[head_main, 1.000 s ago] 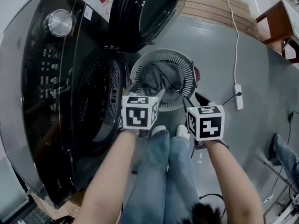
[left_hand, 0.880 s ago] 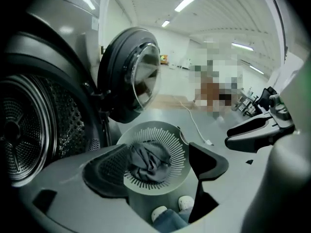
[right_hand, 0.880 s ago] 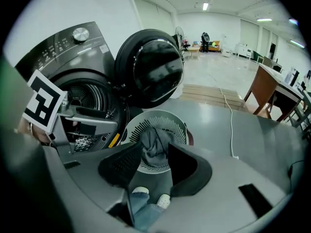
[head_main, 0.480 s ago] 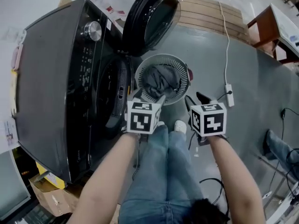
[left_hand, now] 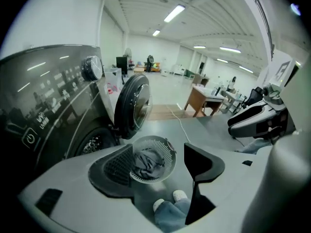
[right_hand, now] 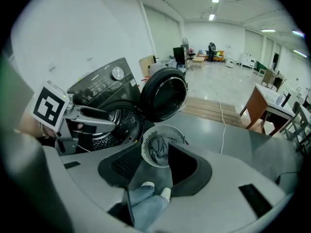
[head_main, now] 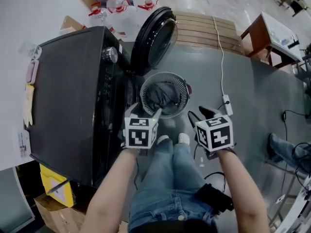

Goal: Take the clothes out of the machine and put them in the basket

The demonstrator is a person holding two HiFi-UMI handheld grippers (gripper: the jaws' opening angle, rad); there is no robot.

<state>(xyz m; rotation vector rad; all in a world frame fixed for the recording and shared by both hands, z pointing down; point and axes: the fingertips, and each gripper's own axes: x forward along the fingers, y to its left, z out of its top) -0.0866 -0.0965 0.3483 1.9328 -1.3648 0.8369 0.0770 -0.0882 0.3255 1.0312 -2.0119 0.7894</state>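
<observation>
A black front-loading washing machine stands at the left with its round door swung open. On the floor in front of it is a white slatted basket holding grey clothes. My left gripper hangs well above the basket's near rim; its jaws have just been closing, with nothing between them. My right gripper hovers to the basket's right, open and empty. In the left gripper view, the basket and clothes lie beyond the gripper. The right gripper also frames the basket.
A power strip with a long cable lies on the grey floor right of the basket. A wooden table stands at the far right, wooden boards behind the door. My shoes are below the basket. A cardboard box sits lower left.
Both grippers have risen together away from the basket, and the head view has lifted, so machine and basket look smaller. The clothes stay in the basket.
</observation>
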